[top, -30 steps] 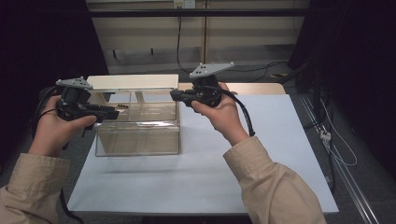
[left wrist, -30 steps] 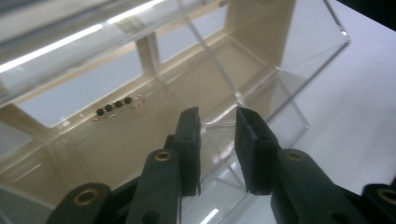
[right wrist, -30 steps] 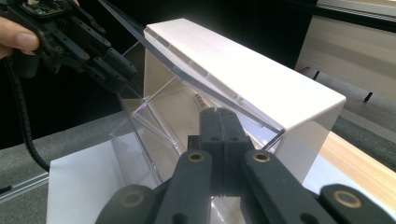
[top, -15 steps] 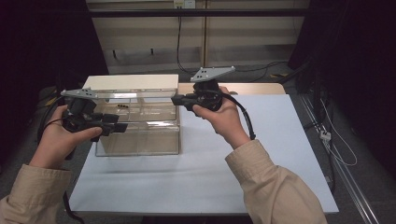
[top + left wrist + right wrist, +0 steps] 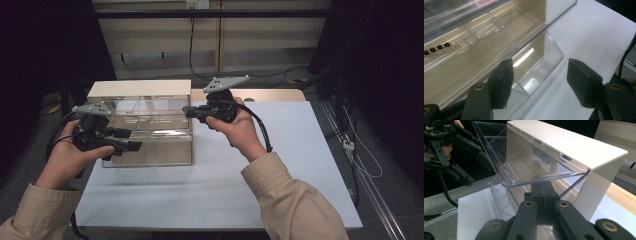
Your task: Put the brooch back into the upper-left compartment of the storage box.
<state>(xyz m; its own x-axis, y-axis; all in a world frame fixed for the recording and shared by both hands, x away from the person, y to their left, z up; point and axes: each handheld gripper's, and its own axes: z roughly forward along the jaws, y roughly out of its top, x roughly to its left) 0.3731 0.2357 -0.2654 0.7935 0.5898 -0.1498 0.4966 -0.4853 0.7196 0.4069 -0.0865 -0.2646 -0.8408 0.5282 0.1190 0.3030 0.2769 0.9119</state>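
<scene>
High view first: a clear acrylic organiser box with a cream-white back and top panel [image 5: 145, 127] stands on the left half of a white table sheet [image 5: 280, 165], its long axis running left to right across the table and its open transparent front facing the person. Both grippers flank it. The left gripper [image 5: 131, 140] hangs at the box's front left corner, jaws pointing right along the box's long axis; the right gripper [image 5: 190, 111] sits at the upper right corner, pointing left toward the same box.

Left gripper view shows that gripper's jaws have just been opening and now stand moderately apart with nothing between them; the lower clear tray wall [image 5: 534, 72] lies just ahead and slightly left of the gap. Deeper in the upper compartment lies a thin gold chain with black beads [image 5: 439, 48], stretched lengthwise along the shelf, well beyond the fingertips.

Right gripper view shows its jaws pressed together, and they appear to pinch the edge of a tilted clear flap-like upper tray [image 5: 534, 167], which slopes up and away from the white panel [image 5: 579, 150].

By my judgement the left hand is nearer the beaded chain, so any reach into the compartment must go forward and up along the shelf's long axis.
</scene>
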